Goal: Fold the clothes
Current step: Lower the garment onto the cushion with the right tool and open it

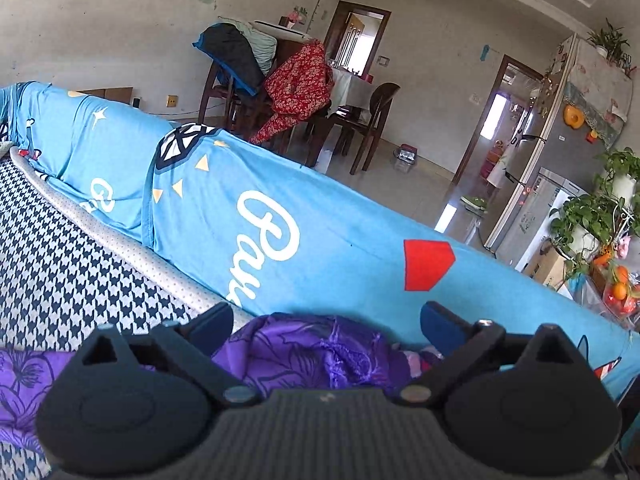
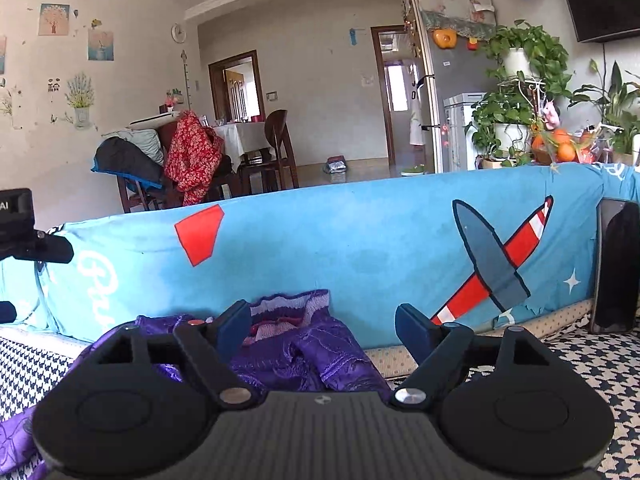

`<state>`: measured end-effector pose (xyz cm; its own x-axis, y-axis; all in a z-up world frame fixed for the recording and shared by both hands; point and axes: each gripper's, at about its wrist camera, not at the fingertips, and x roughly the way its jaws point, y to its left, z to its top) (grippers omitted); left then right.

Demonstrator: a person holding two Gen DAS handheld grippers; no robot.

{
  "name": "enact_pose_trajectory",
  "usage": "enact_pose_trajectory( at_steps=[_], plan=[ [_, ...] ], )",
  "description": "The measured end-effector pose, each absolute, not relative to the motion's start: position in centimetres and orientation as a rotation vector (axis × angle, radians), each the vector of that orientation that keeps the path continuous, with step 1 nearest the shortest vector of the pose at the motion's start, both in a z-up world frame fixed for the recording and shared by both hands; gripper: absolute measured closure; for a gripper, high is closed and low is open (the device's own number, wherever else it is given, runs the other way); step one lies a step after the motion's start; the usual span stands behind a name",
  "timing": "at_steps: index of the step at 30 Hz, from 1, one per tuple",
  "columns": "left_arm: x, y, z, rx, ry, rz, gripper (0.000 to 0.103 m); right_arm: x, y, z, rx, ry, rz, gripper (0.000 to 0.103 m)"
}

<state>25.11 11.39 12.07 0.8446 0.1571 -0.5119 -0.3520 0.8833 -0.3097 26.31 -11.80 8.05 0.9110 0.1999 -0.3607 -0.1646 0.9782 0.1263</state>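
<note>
Living room; sofa seat (image 2: 592, 364) in houndstooth cover, blue printed backrest (image 2: 360, 248) close behind. Purple garment (image 2: 304, 352) bunched on the seat against the backrest. Left claw (image 1: 326, 326) and right claw (image 2: 322, 326): both spread apart, holding nothing. Risk: slippery cloth sliding loose; claws jamming into backrest. Open seat toward the right.

A lived-in home is shown: behind the blue-covered sofa (image 2: 360, 240), a dining table (image 2: 240, 134) with chairs (image 2: 280, 140) is seen, a fridge (image 2: 448, 92) and potted plants (image 2: 524, 52) right of it.
</note>
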Motion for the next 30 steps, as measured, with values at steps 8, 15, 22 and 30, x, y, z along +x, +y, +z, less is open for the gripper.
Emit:
enact_pose_trajectory(
  at_steps=[8,15,22,30],
  plan=[
    [21.5,11.1,10.6,-0.443,0.590,0.307,0.000,24.2,-13.5,9.8,0.121,0.419,0.227,0.022],
    [17.5,9.8,9.5,-0.391,0.678,0.294,0.000,20.5,-15.2,9.5,0.167,0.478,0.287,0.021],
    [15.0,8.5,8.3,-0.333,0.767,0.308,0.000,15.5,-15.6,8.3,0.189,0.569,0.394,0.021],
    [15.0,7.9,7.1,-0.241,0.823,0.346,0.000,12.2,-13.6,6.5,0.058,0.614,0.529,0.021]
  ],
)
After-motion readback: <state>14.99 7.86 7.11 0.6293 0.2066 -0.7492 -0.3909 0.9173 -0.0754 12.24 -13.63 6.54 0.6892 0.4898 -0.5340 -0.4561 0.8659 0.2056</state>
